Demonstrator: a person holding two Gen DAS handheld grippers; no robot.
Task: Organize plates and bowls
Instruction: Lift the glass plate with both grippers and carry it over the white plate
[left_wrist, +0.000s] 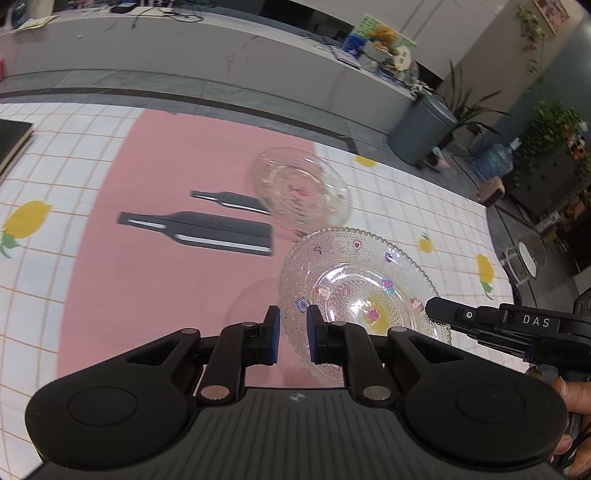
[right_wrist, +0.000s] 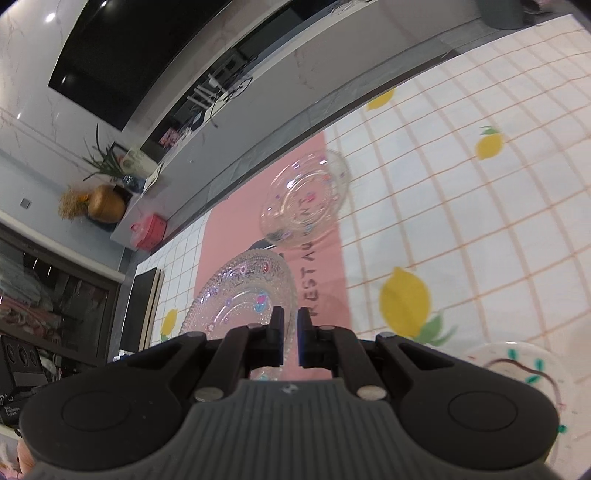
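A beaded glass plate (left_wrist: 364, 280) with small coloured stickers is seen tilted above the pink panel (left_wrist: 155, 236) of the tablecloth, its near rim lifted; in the left wrist view its rim passes between the blue-padded fingers of the left gripper (left_wrist: 293, 325), whose jaws stand narrowly apart around that edge, though actual contact with the pads cannot be confirmed; at the far right edge of the same plate the black tip of the right gripper (left_wrist: 439, 310) is seen touching or lying just over the rim; in the right wrist view the beaded glass plate (right_wrist: 243, 291) is shown just beyond and left of the right gripper (right_wrist: 290, 323), whose jaws are nearly together with a thin gap, and whether the rim is pinched there cannot be told; beyond the beaded plate, farther along the pink panel, a second clear glass dish (left_wrist: 301, 186) is seen, blurred, resting at the panel's edge and partly over two printed black bottle shapes (left_wrist: 199, 232); the same dish (right_wrist: 304, 199) appears in the right wrist view above the printed word "RESTAURANT" (right_wrist: 312, 273); around the panel the white gridded tablecloth (left_wrist: 44, 288) with lemon prints is spread; to the right of the beaded plate, near the right gripper's body, a white plate with green leaf marks (right_wrist: 524, 365) is partly visible; beyond the table a grey counter (left_wrist: 184, 48) is seen.
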